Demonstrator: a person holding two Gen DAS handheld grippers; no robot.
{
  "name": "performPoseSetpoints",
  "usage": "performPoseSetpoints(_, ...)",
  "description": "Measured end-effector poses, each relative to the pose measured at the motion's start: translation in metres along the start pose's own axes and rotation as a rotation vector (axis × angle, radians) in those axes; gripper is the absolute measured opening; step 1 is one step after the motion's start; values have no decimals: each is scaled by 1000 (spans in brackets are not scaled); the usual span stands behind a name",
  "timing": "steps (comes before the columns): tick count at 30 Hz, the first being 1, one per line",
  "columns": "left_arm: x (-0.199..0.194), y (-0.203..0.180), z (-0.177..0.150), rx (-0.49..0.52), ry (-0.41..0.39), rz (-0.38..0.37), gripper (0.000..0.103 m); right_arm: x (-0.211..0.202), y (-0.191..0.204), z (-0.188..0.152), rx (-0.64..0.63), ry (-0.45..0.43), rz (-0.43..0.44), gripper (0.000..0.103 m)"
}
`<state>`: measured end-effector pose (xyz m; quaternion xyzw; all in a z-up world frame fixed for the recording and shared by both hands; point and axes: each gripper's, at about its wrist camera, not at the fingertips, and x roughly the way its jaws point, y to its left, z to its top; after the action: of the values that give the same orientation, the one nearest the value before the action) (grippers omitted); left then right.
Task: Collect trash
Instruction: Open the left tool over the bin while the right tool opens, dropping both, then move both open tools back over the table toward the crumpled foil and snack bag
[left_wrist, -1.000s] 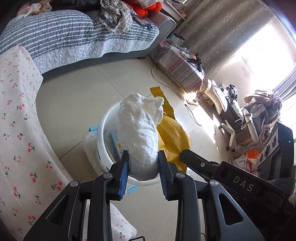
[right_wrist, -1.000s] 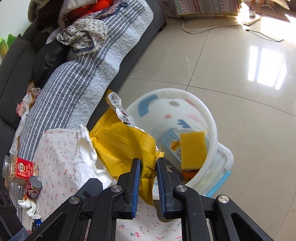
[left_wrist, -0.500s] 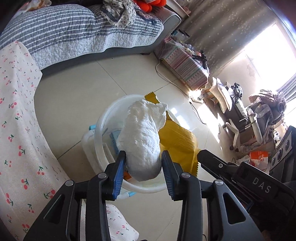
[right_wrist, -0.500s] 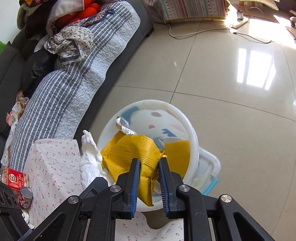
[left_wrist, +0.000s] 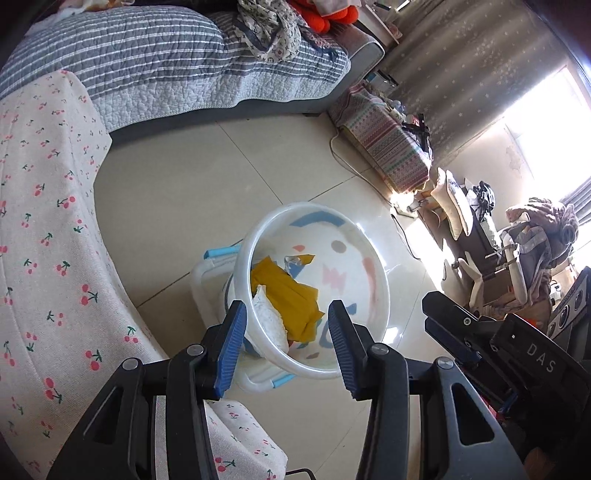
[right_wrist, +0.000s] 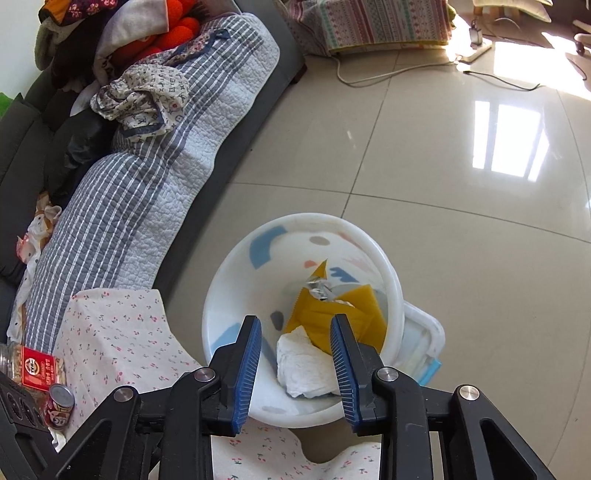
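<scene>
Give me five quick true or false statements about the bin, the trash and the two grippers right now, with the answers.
1. The yellow wrapper lies inside the bin. True.
2. The left gripper is clamped on the white tissue. False: its jaws are empty, and the tissue lies in the bin.
3. The right gripper holds nothing. True: its jaws are opening with nothing gripped.
4. The bin stands on the sofa. False: it stands on the tiled floor.
5. A small can stands on the cherry-print cloth. True.
</scene>
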<state>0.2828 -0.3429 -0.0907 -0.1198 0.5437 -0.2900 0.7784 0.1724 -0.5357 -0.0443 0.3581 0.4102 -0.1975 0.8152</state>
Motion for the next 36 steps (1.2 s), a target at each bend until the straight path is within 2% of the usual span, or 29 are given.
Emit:
performPoseSetpoints(9, -63, 45, 0, -50, -46, 82, 48, -12, 61, -21, -158, -38, 65, 42)
performPoseSetpoints(13, -99, 75, -4, -83, -72, 135, 49, -15, 100, -41, -256, -24, 122, 43)
performPoseSetpoints(17, -131, 108, -10, -92, -86, 240, 49, -18, 141, -67, -384, -13, 175, 47)
performPoseSetpoints(24, -186, 157, -20, -81, -96, 352, 50, -10, 195, -113, -498, 154, 301, 49)
performPoseSetpoints(28, -217, 188, -26, -55, -108, 444, 64, -11, 218, -132, -507, 241, 400, 52)
performPoseSetpoints(30, -226, 207, -27, -41, -99, 501, 64, -10, 227, -139, -497, 287, 442, 53)
performPoseSetpoints(33, -229, 233, -26, -21, -79, 567, 64, -12, 241, -153, -529, 297, 450, 55)
performPoseSetpoints(36, -224, 253, -25, -5, -47, 597, 64, -7, 252, -164, -541, 324, 450, 55)
